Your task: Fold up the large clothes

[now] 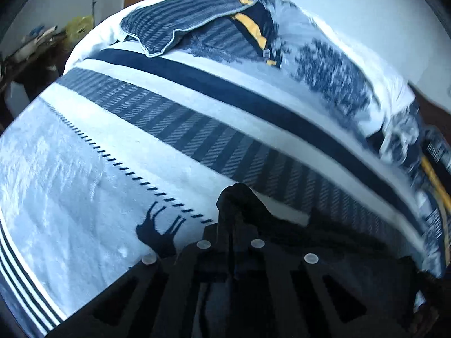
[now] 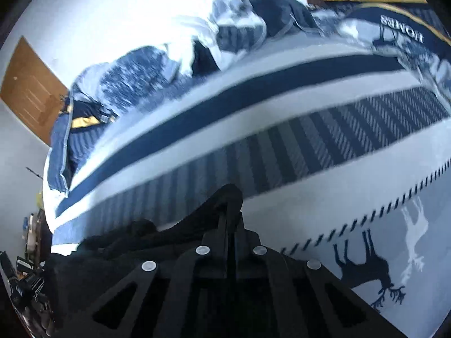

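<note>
black cloth [image 1: 239, 197] is pinched in my left gripper [image 1: 235, 197]; from the left wrist view the jaws look closed down on a dark fold of the garment, which drapes off to the right over the striped bedspread [image 1: 197, 129]. to do this fold well i judge both of my grips should travel together at one height, keeping the held edge taut so it lands straight. the pillow [image 1: 180, 25] far off is blurred.

from the right wrist view my right gripper [image 2: 231, 197] is likewise clamped tight on the same black cloth, whose bulk trails off to the left. most of the garment is hidden beneath my own frames, so i cannot tell its shape or which edge i hold. the deer print [image 2: 366, 270] is sharp; the heaped bedding [image 2: 253, 19] beyond is smeared.
</note>
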A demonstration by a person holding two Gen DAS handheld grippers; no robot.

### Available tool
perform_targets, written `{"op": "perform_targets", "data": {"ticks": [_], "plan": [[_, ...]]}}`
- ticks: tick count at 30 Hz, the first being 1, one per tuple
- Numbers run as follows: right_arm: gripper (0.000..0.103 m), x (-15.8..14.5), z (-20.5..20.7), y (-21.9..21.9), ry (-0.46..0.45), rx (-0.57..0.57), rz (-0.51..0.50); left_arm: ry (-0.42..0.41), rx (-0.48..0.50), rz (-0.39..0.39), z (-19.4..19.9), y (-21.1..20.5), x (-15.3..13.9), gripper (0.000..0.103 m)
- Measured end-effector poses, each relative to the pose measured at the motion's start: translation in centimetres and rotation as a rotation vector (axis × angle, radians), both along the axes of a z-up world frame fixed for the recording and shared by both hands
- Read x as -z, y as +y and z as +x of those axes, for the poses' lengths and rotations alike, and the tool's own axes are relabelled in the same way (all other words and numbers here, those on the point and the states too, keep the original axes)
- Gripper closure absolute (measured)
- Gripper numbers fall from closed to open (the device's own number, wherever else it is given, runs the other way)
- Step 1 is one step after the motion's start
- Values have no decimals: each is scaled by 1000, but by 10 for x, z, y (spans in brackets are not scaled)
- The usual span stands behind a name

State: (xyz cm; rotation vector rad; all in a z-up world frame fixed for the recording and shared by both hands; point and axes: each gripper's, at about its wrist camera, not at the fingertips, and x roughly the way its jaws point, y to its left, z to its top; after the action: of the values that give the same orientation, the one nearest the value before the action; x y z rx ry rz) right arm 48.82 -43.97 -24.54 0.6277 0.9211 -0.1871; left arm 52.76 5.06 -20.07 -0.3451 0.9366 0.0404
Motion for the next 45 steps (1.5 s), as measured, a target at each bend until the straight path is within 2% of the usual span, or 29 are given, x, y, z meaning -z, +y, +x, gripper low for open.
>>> {"op": "perform_targets", "data": {"ticks": [1,2,3,5,7,8,10,11,14,16,19,21,23,26,30,32,33,34,37,39,41,43,45], "plan": [[100,-6,0,2,-20,5,-5,-28,0,9,-3,0,-6,102],[100,-14,-2,4,-48,0,-27,-53,-2,51,-4,-2,-12,101],[101,-19,-4,6,-60,-2,-52,-44,-6,90,-3,-4,-11,101],[101,-11,-1,9,-12,3,-75,51,-5,101,8,-4,10,101],[101,12,4,5,69,25,-51,149,-32,54,14,4,32,101],[101,18,5,1,88,38,-29,183,-40,6,16,11,38,101],[100,23,3,-5,81,55,23,164,-66,-55,14,21,33,101],[100,19,3,-5,73,52,7,139,-80,-52,11,24,26,101],[100,14,5,2,74,36,-53,71,-85,40,5,18,9,101],[99,16,9,2,82,31,-50,64,-61,59,6,9,6,99],[99,18,10,3,88,25,-21,83,-19,42,11,6,12,83],[99,17,12,4,83,27,-15,74,-12,45,10,3,11,54],[98,15,4,0,73,33,-3,51,-16,56,7,0,6,37],[95,14,5,-1,57,28,9,25,-16,93,7,-5,2,35],[71,3,1,1,18,-9,9,7,30,135,-2,-11,-5,35],[56,-12,-15,3,-30,-14,-12,-27,39,173,-23,-6,-12,35],[38,-18,-26,4,-56,-6,-22,-41,37,193,-34,-2,-14,34],[31,-25,-45,3,-95,16,-28,-52,31,212,-49,3,-14,33],[31,-28,-94,2,-128,31,16,-43,27,208,-92,25,-3,30],[31,-21,-124,3,-114,26,41,-3,23,200,-113,40,8,30],[31,-15,-144,6,-83,3,61,31,3,152,-126,51,13,30],[31,-15,-157,13,-84,-33,80,31,10,79,-138,57,13,30],[31,-16,-168,22,-94,-81,89,18,28,70,-147,54,10,30]]}}
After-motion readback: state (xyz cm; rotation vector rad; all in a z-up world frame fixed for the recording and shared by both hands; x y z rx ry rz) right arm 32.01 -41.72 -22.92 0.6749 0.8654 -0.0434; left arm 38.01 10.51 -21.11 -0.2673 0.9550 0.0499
